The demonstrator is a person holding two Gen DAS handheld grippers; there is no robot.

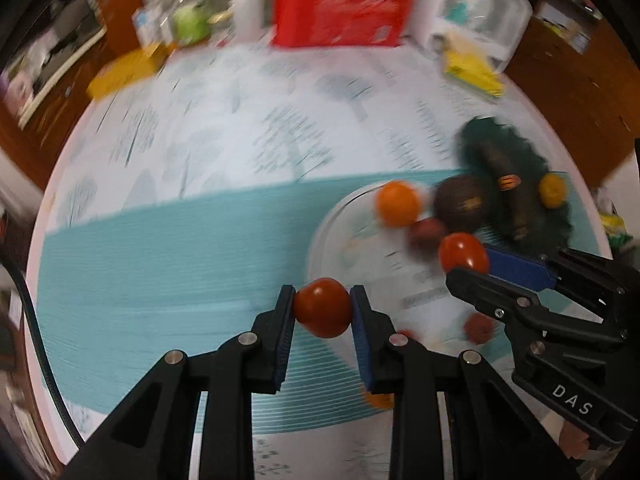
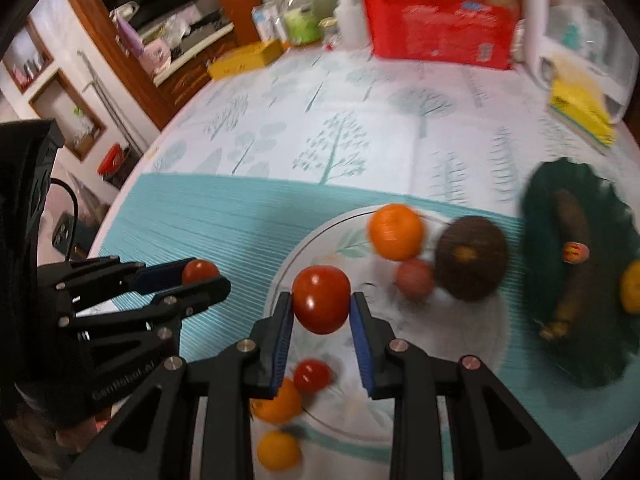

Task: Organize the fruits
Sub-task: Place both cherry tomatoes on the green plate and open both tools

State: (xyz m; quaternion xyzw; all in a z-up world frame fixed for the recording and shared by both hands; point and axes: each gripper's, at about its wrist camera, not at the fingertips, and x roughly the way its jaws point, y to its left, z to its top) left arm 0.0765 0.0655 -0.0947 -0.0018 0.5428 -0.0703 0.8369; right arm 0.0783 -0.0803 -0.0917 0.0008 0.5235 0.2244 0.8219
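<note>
My left gripper (image 1: 323,307) is shut on a red tomato (image 1: 323,307), held above the teal cloth just left of the white plate (image 1: 344,256). My right gripper (image 2: 321,303) is shut on another red tomato (image 2: 321,299) over the plate's (image 2: 400,396) left part; it also shows in the left wrist view (image 1: 466,258). On the plate lie an orange (image 2: 396,232), a brown round fruit (image 2: 472,264), a reddish fruit (image 2: 415,279), a small tomato (image 2: 312,375) and two oranges (image 2: 278,450). A dark green dish (image 2: 580,240) at the right holds a dark banana (image 2: 572,240) and an orange fruit (image 2: 632,287).
The round table has a tree-print cloth (image 2: 340,128). At the back stand a red box (image 2: 440,28) with jars, a yellow box (image 2: 244,60), bottles, a clear plastic container (image 2: 580,32) and a yellow packet (image 2: 580,112). Wooden cabinets stand behind on the left.
</note>
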